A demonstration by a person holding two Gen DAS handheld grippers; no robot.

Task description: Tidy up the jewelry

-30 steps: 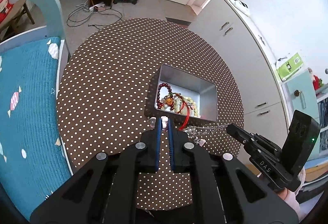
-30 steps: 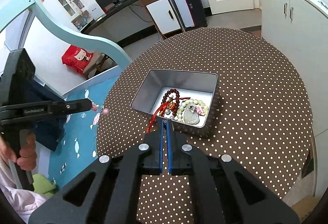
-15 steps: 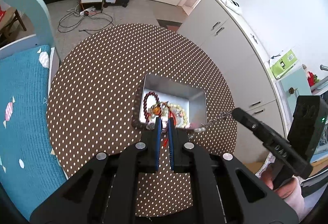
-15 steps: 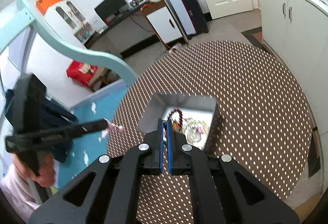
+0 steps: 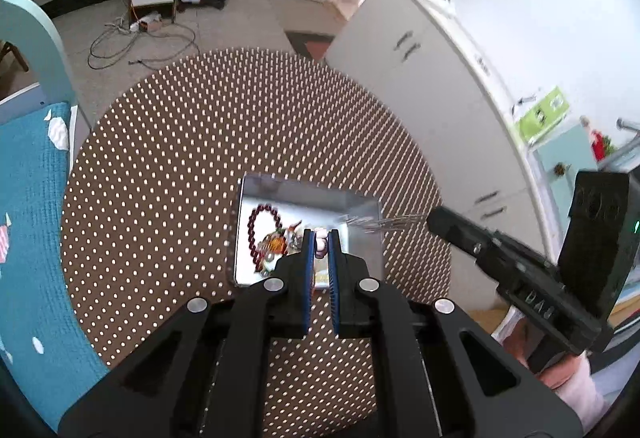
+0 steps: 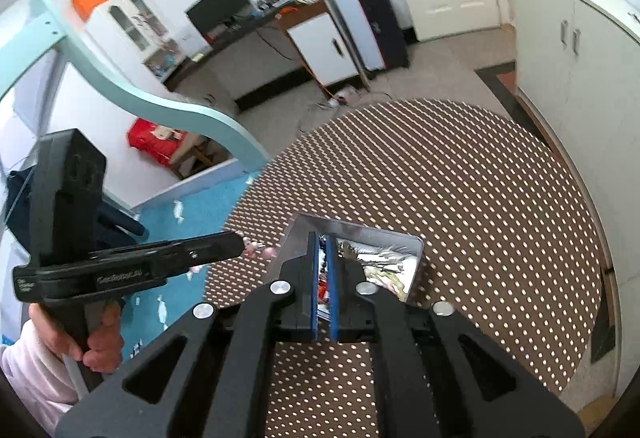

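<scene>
- The left gripper is pinching a small string of pink beads at the very tips of its fingers, which are standing narrow with the beads pressed between the blue pads.
- In the right wrist view that same gripper is reaching in from the left, a person's hand is gripping its handle, and the pink beads are dangling from its tip just beside the tin's left wall, clear of the worktop.
- The right gripper is keeping its fingers narrow. They have just been easing apart a hair, with the end of a silver chain caught between them.
- In the left wrist view the chain is stretching, blurred, from the right gripper's tip across the tin's far right corner.
- The metal tin is sitting on the brown, white-dotted round worktop, nearer its front edge than its middle.
- Inside the tin a dark red bead bracelet is lying towards the left wall, and a tangle of orange and pale pieces is lying beside it. The tangle is too blurred to sort out further.
- Both grippers are pointing steeply down towards the tin from the near side.
- A bed with a teal cover is standing to the left of the worktop.
</scene>
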